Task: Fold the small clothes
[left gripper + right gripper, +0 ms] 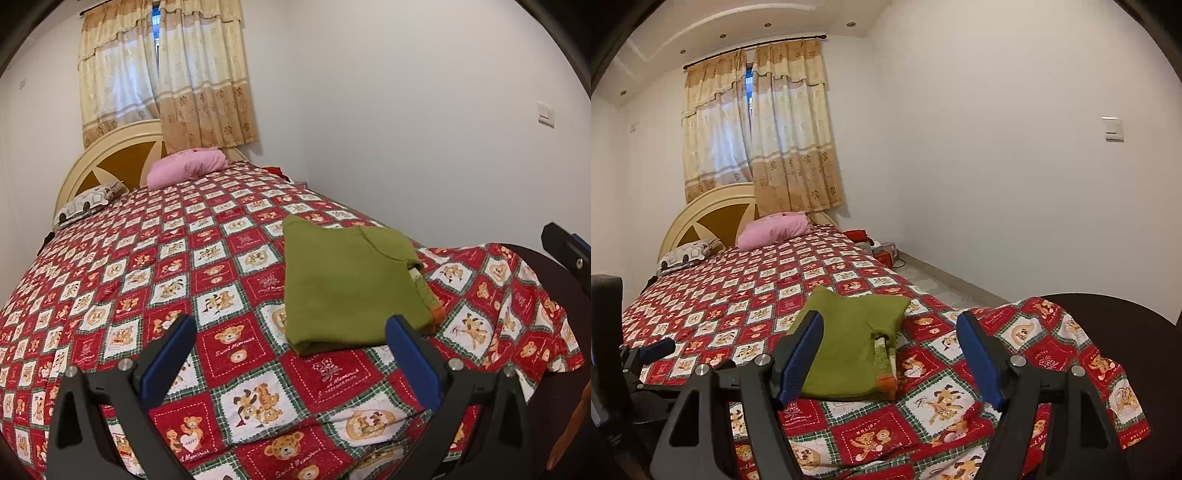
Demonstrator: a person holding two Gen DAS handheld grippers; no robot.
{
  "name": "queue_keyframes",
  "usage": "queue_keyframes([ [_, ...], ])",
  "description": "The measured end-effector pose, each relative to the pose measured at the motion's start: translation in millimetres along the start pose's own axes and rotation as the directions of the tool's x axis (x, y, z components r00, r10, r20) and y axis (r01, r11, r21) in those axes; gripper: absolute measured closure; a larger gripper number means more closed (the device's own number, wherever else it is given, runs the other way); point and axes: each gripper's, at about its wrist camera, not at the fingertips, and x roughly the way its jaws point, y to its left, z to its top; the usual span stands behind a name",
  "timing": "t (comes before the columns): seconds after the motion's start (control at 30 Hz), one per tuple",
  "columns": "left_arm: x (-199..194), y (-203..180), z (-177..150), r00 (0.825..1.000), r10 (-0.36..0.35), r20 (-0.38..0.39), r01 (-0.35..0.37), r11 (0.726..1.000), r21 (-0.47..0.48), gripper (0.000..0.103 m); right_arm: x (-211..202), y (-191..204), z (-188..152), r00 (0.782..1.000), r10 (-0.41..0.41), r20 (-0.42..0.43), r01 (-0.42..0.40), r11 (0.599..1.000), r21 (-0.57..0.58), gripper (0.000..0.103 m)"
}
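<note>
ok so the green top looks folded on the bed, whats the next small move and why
Probably bring the right tool forward and down to the orange-trimmed edge of the green top. Both tools stand open and hold nothing, and a patterned layer pokes out of the fold on that side, so the fold may need tidying.

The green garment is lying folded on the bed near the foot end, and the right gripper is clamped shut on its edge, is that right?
Not quite. The green garment does lie folded on the bed near the foot end, but the right gripper is open, its jaws spread wide with nothing clamped between them. The right wrist view shows this.
</note>
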Motion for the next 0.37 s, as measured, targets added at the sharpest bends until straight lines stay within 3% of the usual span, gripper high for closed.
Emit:
queue_keyframes([
  [0.23, 14.7, 15.7, -1.1, 0.998, -0.026, -0.049, 0.023, 0.999, -0.046, 0.000, 8.5, -9.3, -3.6, 0.999, -0.036, -0.016, 0.037, 0.999, 0.012, 0.028],
  [0.37, 24.8, 34.9, -1.7, 0.998, -0.004, -0.070, -0.001, 0.998, -0.069, 0.000, 18.0, -29.7, -7.0, 0.994, -0.111, -0.020, 0.112, 0.993, 0.033, 0.028],
])
